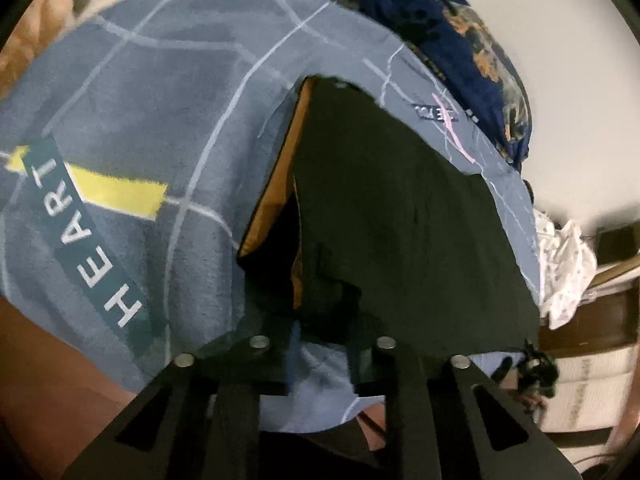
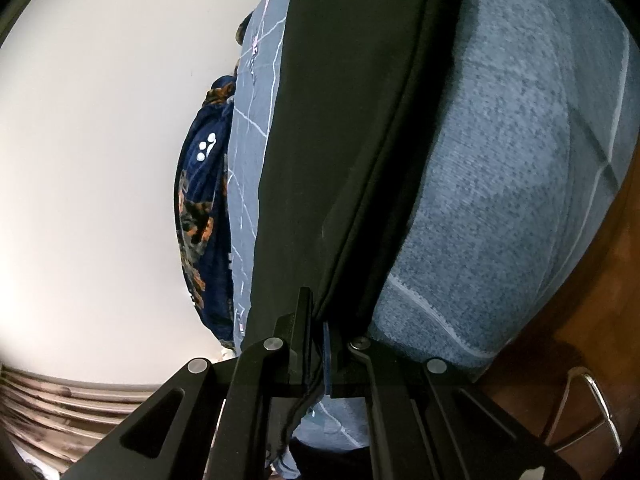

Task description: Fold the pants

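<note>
Item: black pants (image 1: 400, 216), lying on a blue-grey bedspread (image 1: 160, 100) printed with pale lines, a yellow bar and a teal band reading "HEART". An orange-brown lining shows along a turned-up edge of the pants in the left wrist view. Left gripper (image 1: 320, 344): jaws stand apart at the near edge of the pants, with dark cloth lying between the fingertips; whether they pinch it cannot be told. Right gripper (image 2: 320, 336): jaws closed tight on a black hem edge of the pants (image 2: 352, 140), a seam running up and away from the grip, a thin dark cord hanging below the fingers. Adjacent: a navy blanket (image 1: 472, 40) with orange-and-grey animal and paw prints, bunched along the far edge of the bedspread; a crumpled white cloth (image 1: 568, 268) at the right of the left wrist view; white wall (image 2: 92, 160) behind; brown wood (image 2: 580, 300) beside the bed.
</note>
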The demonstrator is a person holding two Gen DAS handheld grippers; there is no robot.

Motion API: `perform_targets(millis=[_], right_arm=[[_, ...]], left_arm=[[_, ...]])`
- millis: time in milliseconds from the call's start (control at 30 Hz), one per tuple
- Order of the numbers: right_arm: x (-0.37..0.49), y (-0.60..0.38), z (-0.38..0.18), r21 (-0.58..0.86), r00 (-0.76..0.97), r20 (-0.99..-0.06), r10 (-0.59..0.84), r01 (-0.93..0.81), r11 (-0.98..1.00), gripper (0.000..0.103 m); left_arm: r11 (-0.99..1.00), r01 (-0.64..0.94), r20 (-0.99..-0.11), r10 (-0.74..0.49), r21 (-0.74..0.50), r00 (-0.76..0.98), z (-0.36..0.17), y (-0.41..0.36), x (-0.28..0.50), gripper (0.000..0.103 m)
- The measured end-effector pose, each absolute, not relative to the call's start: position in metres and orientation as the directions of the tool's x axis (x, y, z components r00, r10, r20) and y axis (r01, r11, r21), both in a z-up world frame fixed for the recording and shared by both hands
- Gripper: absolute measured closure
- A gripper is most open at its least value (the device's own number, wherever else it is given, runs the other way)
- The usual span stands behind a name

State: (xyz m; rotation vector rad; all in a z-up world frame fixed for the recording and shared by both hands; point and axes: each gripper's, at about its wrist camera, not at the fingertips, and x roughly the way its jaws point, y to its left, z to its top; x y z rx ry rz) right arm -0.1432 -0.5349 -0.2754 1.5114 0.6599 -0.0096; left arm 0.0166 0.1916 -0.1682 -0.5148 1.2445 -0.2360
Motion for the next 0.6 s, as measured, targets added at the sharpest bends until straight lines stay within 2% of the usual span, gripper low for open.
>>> perform_targets(millis=[200, 300, 400, 500, 600], right_arm=[[-0.143, -0.535, -0.277, 0.915, 0.832, -0.396, 0.389, 0.394, 0.088, 0.1], [-0.143, -0.536, -0.277, 0.916, 0.834, -0.395, 0.386, 0.387, 0.102, 0.1], [-0.141, -0.534, -0.277, 0.919, 0.834, -0.391, 0.39, 0.379, 0.111, 0.1], [-0.14, -0.533, -0.278, 0.922, 0.835, -0.383, 0.396, 0.374, 0.102, 0.1], [-0.14, -0.534, -0.278, 0.924, 0.837, -0.375, 0.399, 0.369, 0.095, 0.1]], left_arm=[[0.912, -0.034, -0.831, -0.358, -0.41, 0.426, -0.132, 0.173, 0.028, 0.092], [0.915, 0.01, -0.799, -0.358, -0.404, 0.484, -0.119, 0.168, 0.034, 0.092], [0.952, 0.03, -0.823, -0.28, -0.306, 0.495, -0.135, 0.17, 0.033, 0.092], [0.916, -0.08, -0.856, -0.333, -0.393, 0.395, -0.184, 0.2, 0.031, 0.092], [0.903, -0.055, -0.829, -0.365, -0.425, 0.424, -0.179, 0.203, 0.028, 0.092]])
